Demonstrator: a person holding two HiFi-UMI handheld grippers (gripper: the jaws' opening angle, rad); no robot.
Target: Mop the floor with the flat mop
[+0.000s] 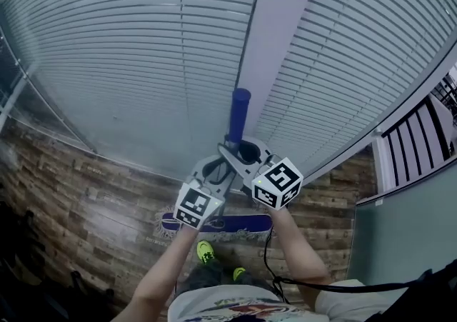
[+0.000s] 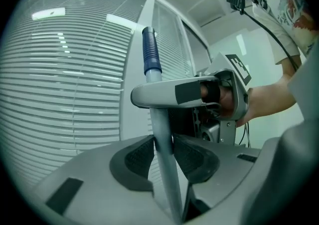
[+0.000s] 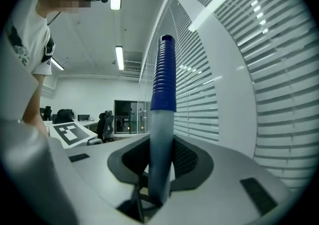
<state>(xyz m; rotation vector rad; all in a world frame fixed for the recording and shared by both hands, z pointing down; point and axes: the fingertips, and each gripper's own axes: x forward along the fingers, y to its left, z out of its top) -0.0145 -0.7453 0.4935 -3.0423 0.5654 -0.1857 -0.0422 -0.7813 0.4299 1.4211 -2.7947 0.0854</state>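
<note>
The left gripper (image 2: 162, 151) has its jaws partly closed, both dark pads pressed on the flat mop's slim grey metal pole (image 2: 164, 169), and the right gripper (image 3: 160, 161) is clamped the same way higher up that pole, just below the ribbed blue hand grip (image 3: 164, 74). The pole runs down to the flat blue mop head (image 1: 239, 224), which lies on the brown wood-plank floor (image 1: 86, 199) near the person's neon-green shoes (image 1: 205, 250), in front of white slatted window blinds (image 1: 128, 42)
</note>
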